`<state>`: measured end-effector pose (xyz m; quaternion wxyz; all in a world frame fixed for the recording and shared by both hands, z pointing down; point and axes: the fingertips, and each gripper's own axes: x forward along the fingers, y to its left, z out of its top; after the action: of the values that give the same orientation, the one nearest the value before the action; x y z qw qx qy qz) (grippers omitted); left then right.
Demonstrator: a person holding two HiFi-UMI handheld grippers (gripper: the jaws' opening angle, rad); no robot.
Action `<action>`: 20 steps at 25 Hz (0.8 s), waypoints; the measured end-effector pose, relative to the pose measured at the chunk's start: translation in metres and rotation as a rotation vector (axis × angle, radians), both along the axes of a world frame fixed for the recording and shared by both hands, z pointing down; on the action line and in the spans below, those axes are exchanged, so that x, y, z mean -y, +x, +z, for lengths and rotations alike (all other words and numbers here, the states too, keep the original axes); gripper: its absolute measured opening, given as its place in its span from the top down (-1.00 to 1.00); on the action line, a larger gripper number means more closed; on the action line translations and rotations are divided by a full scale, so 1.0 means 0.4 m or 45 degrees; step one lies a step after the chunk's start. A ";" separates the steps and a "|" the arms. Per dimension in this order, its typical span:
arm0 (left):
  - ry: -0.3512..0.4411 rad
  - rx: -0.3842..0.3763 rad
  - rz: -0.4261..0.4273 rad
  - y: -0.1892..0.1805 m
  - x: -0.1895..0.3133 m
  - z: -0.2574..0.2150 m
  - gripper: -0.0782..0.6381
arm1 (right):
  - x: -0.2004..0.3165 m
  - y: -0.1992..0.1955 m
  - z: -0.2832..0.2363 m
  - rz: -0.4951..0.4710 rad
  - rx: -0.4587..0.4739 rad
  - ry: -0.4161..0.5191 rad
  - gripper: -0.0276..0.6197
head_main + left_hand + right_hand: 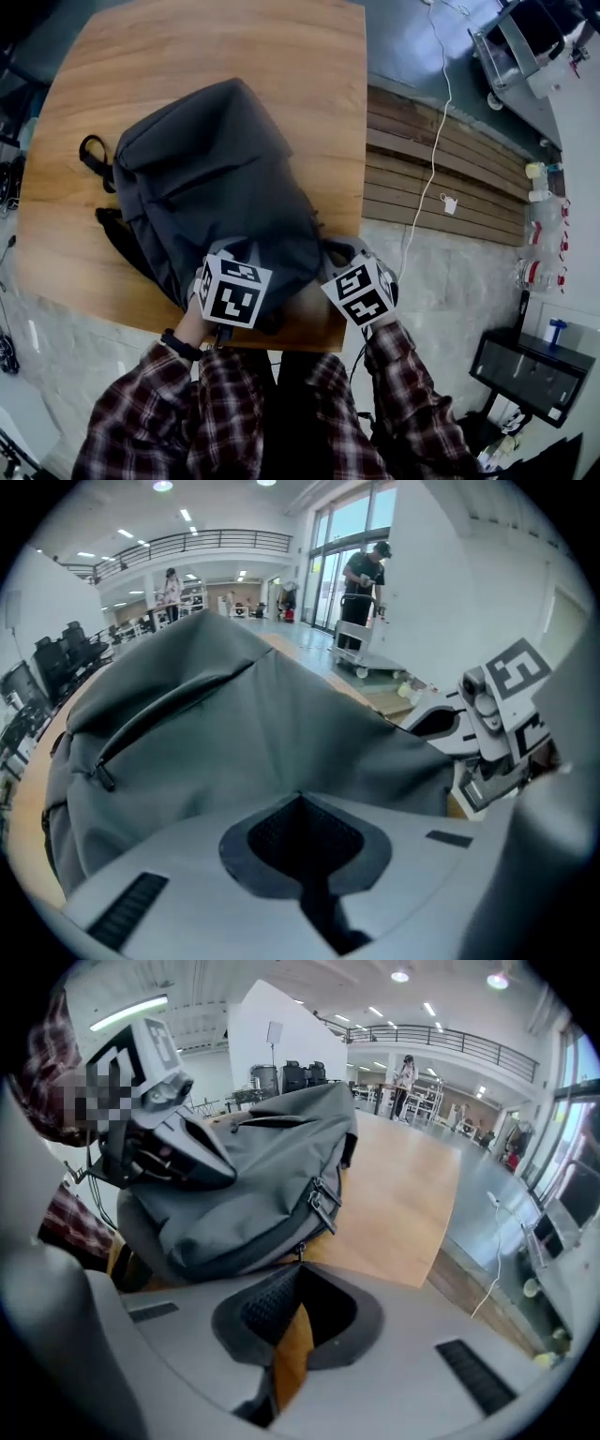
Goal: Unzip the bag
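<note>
Sleeves [141,412]: red-and-white plaid, reaching in from the near edge, one arm behind each gripper.
Left gripper [300,799]: jaws clenched on a fold of the bag's [220,187] grey cloth. The cloth creases upward from where the tips meet.
Right gripper [300,1269]: jaws pressed together at the tips, gripping the small zip pull [300,1252] that hangs from the bag's lower side seam. A sliver of table wood shows through the slit behind the tips.
Marker cubes [234,292]: one on each gripper, with black-and-white square patterns facing up.
Where the bag is: a dark grey backpack lying flat on the table [281,56]. Its near end is at the table's near edge, between the two grippers and touching both.
Bag, closed or not: the pocket zip [169,714] on its upper face runs shut, with its tab hanging at the left end. What is inside cannot be seen.
Side fittings: a metal buckle [323,1206] hangs on the bag's side, just above the gripped pull.
Straps [94,159]: black loops stick out from the bag's left side onto the wood.
Table: brown wood grain, squarish, with the bag covering its middle.
Cable [436,122]: thin and white, trailing across the floor to the right of the table.
Far off: a person [364,574] stands at a cart [352,653] by tall glass doors.
</note>
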<state>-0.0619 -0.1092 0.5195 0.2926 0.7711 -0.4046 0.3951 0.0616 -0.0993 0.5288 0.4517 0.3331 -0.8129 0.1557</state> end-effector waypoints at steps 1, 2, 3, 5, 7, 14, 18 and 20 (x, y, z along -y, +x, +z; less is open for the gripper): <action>0.000 0.005 -0.038 -0.002 -0.004 0.001 0.76 | 0.022 -0.003 0.001 -0.019 -0.006 0.011 0.88; -0.005 0.003 -0.069 -0.003 -0.008 0.000 0.76 | 0.041 -0.007 0.002 -0.038 -0.008 0.019 0.88; -0.014 -0.005 -0.095 -0.004 -0.011 -0.001 0.76 | 0.058 -0.011 0.002 -0.056 -0.006 0.024 0.88; -0.031 -0.025 -0.134 -0.008 -0.016 -0.006 0.76 | 0.085 -0.022 0.003 -0.089 -0.004 0.029 0.88; -0.043 -0.034 -0.152 -0.015 -0.018 -0.008 0.76 | 0.105 -0.033 0.007 -0.119 -0.011 0.030 0.88; 0.132 -0.073 0.421 0.046 -0.008 -0.088 0.76 | 0.113 -0.054 -0.003 -0.120 0.046 0.036 0.88; 0.463 0.041 0.865 0.129 0.052 -0.121 0.76 | 0.109 -0.060 -0.006 -0.104 0.061 0.037 0.88; 0.506 0.185 1.102 0.156 0.065 -0.082 0.76 | 0.104 -0.060 -0.006 -0.100 0.065 0.032 0.88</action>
<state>0.0006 -0.1353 0.4865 -0.0810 0.8800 -0.1335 0.4485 0.0374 -0.1409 0.5263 0.4324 0.3025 -0.8385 0.1359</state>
